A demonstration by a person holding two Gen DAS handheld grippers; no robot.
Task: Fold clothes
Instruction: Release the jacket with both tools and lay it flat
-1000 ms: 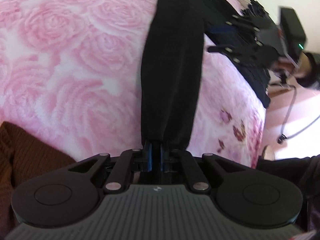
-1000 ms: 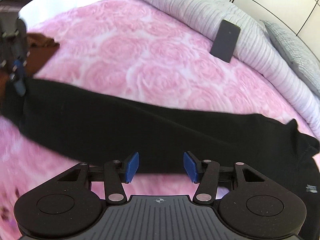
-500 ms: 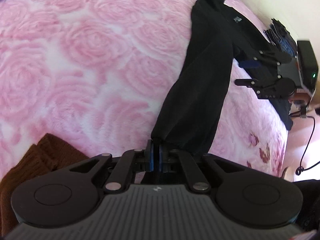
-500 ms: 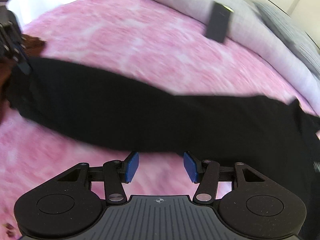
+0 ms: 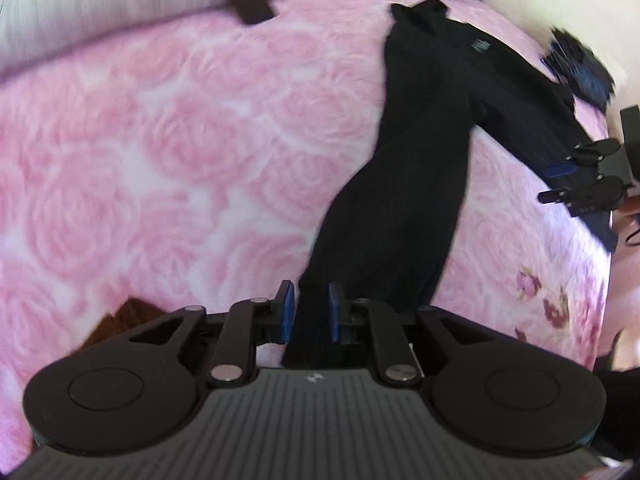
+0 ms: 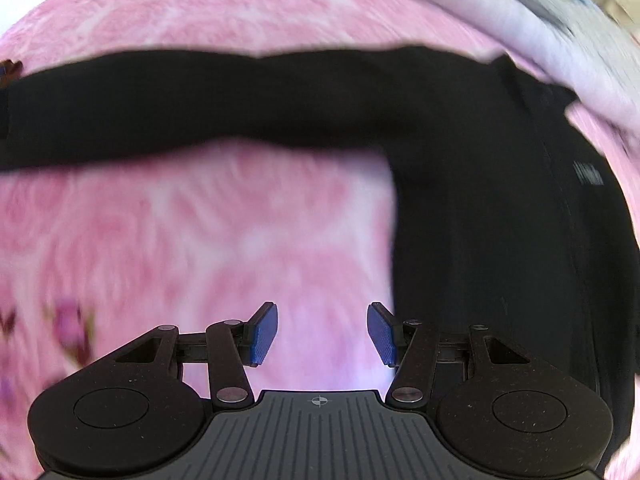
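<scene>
Black trousers lie spread across the pink bedspread, one leg running from upper right to bottom centre. The left gripper has just been opening, the leg's hem loose between its jaws; the right gripper stands apart, empty. Risk: the freed hem bunches, spoiling the fold.

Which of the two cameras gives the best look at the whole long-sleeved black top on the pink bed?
The left wrist view: the long-sleeved black top shows from collar to the sleeve end at that camera's gripper. The right wrist view is blurred, shows one stretched sleeve and part of the body, and cuts off the rest.
</scene>
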